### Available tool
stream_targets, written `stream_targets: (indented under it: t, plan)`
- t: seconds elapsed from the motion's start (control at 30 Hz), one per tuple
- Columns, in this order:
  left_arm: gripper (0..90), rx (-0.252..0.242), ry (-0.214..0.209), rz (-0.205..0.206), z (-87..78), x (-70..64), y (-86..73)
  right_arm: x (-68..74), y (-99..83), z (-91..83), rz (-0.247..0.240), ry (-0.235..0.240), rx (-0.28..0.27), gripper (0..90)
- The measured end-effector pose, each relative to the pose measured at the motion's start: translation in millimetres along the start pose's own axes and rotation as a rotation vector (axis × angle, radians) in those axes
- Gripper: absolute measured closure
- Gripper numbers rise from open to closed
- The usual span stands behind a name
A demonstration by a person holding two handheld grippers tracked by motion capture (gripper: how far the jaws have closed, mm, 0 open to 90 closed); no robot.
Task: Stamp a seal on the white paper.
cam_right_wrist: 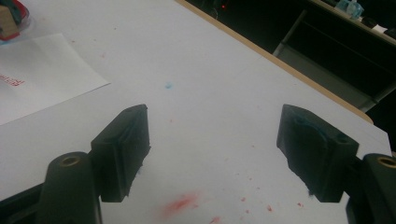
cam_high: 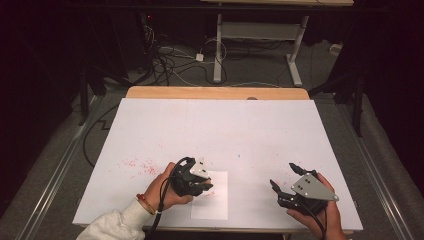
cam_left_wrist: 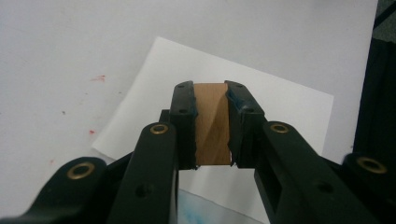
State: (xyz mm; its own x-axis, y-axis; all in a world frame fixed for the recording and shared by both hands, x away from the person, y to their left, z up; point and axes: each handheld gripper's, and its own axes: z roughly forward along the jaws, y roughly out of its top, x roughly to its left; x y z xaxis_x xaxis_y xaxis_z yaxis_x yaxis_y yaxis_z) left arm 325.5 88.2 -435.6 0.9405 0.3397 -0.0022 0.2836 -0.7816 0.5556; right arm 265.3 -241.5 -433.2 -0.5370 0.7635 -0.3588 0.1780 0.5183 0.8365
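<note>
Dark room, cables on the floor beyond; white-covered counter (cam_high: 215, 125) with red ink specks toward the near left corner and along the near right edge.

Toward the near edge, left of centre: left gripper (cam_high: 197, 184) held down over a white sheet of paper (cam_high: 216, 200), fingers (cam_left_wrist: 183, 122) closed tight on a wooden stamp block (cam_left_wrist: 212, 123), block upright between them and pointed at the sheet. Whether the stamp face touches the paper, cannot tell from these views. Faint red print (cam_right_wrist: 13, 80) visible on the sheet in the right gripper view, and a red-rimmed ink pad (cam_right_wrist: 11, 21) with a block on it at that view's far left corner.

Near the right corner: right gripper (cam_high: 286, 181) low over bare counter, fingers (cam_right_wrist: 123, 149) spread wide, holding nothing, well apart from the sheet.

Likely step: stamping the paper, stamp carried over or pressed onto the sheet. Next move calls for a straight, firm press onto a blank part of the paper, then a clean vertical lift to avoid smearing; a steadying touch on the sheet's edge from the free gripper would probably help.
</note>
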Motion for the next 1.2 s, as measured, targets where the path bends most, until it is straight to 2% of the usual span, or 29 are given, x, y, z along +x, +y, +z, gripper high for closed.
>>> stream_targets:
  t: [0.1,0.2,0.3,0.5,0.57,0.77,0.93,1.03,1.1,1.2]
  plan:
    - [72.9,0.009,-0.035,-0.023,5.2,2.1,-0.9,0.3,-0.2,0.2,-0.001,0.002,0.004,25.7]
    - [73.0,0.015,-0.046,-0.041,8.3,3.8,-1.6,0.5,-0.4,0.7,-0.002,0.005,0.007,25.6]
    - [73.3,0.036,-0.043,-0.031,12.6,3.9,-2.4,0.6,-0.3,0.8,-0.003,0.006,0.007,25.7]
    - [73.3,0.069,-0.043,-0.056,22.4,5.8,-3.4,0.9,-0.4,1.0,-0.004,0.006,0.008,25.6]
    - [73.4,0.075,-0.063,-0.051,25.6,5.8,-3.5,1.0,-0.4,1.1,-0.004,0.006,0.009,25.6]
    - [73.5,0.088,-0.062,-0.025,29.8,3.2,-2.6,0.6,-0.6,1.0,-0.003,0.005,0.009,25.6]
    - [73.7,0.106,-0.038,0.001,31.5,-0.4,-1.1,1.3,-0.3,1.3,-0.007,0.007,0.010,25.6]
    - [73.7,0.100,-0.051,-0.001,31.9,1.6,-2.0,2.1,0.0,1.2,-0.006,0.006,0.010,25.5]
    - [73.7,0.107,-0.045,0.007,32.0,0.6,-1.2,2.3,0.1,1.4,-0.005,0.008,0.009,25.5]
    - [73.7,0.098,-0.060,-0.003,32.1,2.7,-2.6,3.0,0.3,2.0,-0.006,0.010,0.011,25.5]
